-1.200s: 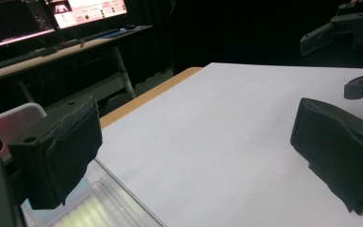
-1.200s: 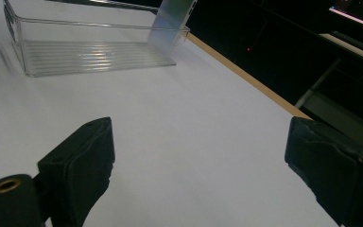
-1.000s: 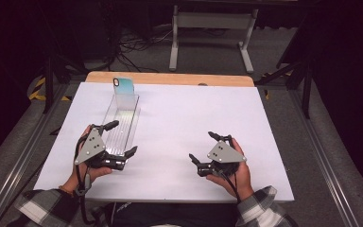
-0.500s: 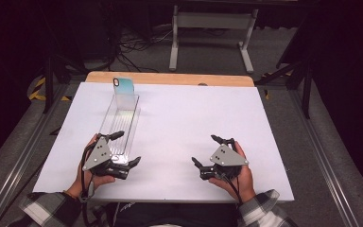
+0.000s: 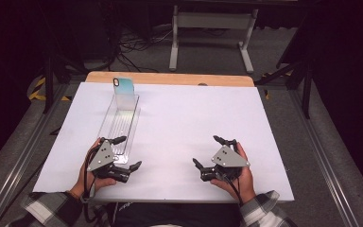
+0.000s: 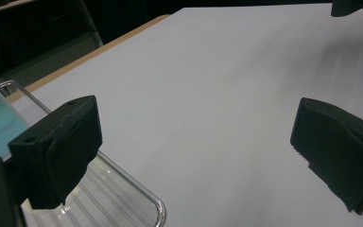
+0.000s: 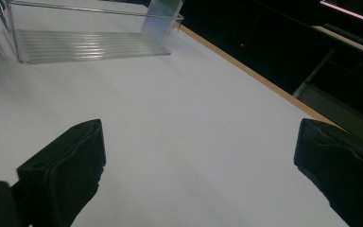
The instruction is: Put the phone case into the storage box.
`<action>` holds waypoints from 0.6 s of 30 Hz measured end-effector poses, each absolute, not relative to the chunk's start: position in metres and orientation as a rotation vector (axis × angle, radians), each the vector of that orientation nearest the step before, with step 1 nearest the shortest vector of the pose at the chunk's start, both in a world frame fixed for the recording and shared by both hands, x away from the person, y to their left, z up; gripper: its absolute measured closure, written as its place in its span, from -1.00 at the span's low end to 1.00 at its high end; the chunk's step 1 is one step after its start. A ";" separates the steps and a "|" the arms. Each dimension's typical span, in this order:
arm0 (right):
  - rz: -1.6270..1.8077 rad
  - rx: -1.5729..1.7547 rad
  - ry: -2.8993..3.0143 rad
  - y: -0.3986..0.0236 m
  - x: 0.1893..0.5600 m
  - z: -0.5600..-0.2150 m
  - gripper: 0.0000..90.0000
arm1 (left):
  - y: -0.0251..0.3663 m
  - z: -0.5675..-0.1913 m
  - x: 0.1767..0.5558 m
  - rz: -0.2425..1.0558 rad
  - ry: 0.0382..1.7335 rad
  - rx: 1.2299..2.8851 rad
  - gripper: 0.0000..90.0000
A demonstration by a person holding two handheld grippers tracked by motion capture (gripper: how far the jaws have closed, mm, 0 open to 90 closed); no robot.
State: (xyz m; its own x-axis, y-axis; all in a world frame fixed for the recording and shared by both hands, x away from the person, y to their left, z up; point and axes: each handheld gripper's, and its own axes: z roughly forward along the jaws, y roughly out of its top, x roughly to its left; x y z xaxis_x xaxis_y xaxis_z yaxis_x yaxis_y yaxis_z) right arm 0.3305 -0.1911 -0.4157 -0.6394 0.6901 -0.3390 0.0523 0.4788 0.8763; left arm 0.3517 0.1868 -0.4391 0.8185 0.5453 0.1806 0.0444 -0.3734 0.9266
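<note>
The clear tray (image 5: 118, 127) lay left of centre in the high view, its long axis running toward the top of the frame, a phone (image 5: 124, 92) propped at its far end. The left gripper (image 5: 123, 153), jaws wide and empty, sat nearer, at the tray's near end. The right gripper (image 5: 212, 153) was equally wide, well apart. No writing was legible.
</note>
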 end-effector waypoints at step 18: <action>1.156 0.569 2.023 -0.186 0.327 -0.419 -0.91 | 0.186 -0.439 0.351 0.543 0.428 1.882 -0.91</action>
State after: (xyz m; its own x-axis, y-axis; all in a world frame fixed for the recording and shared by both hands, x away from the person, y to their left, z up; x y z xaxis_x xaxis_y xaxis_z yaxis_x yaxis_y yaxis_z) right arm 0.3265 -0.1858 -0.4186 -0.6388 0.6735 -0.3720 0.0217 0.4991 0.8663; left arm 0.3513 0.1861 -0.4391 0.8312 0.5302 0.1673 0.0393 -0.3561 0.9336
